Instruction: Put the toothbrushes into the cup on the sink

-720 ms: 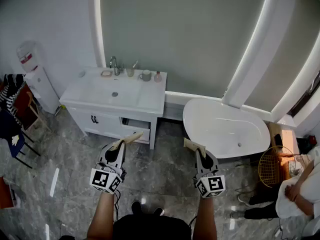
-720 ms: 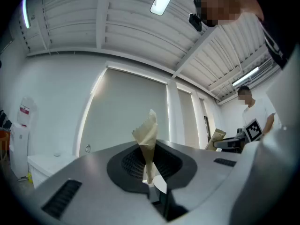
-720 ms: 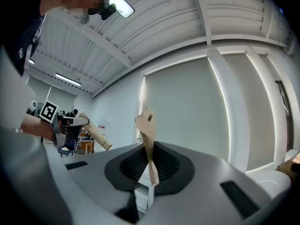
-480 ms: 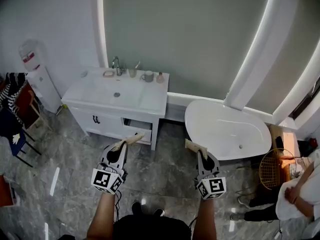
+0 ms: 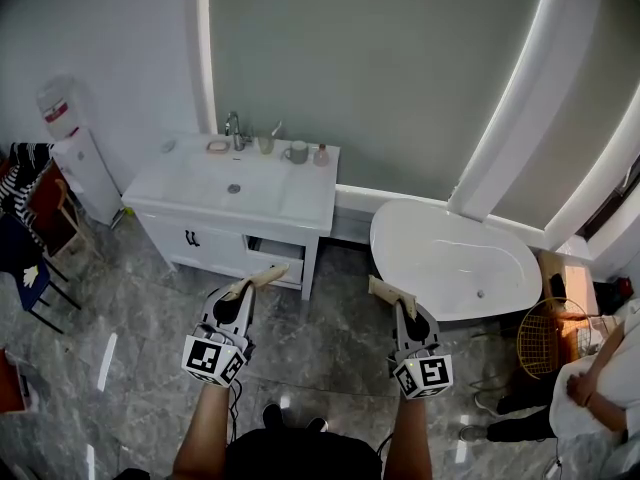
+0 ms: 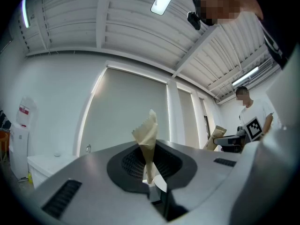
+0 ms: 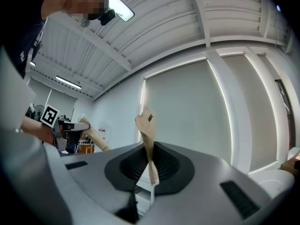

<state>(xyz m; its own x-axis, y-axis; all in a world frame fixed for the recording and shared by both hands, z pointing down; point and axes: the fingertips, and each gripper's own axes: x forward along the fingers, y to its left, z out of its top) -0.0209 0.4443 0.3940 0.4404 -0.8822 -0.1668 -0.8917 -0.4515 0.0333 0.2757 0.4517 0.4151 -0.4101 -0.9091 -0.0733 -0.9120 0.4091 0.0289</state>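
Left gripper (image 5: 266,274) and right gripper (image 5: 384,289) (tan, crinkled tape on the tips) both pinched closed, empty; glossy white sink (image 5: 190,186) well ahead

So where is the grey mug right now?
In the head view the grey mug stands at the back of the sink counter, right of the tap, with a small pinkish bottle just to its right.

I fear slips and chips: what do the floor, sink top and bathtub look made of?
Floor: grey veined stone or tile, polished; it mirrors the lights. Sink top: white, smooth, likely ceramic or solid surface. Bathtub: white glossy seamless shell, acrylic or enamel; cannot tell which.
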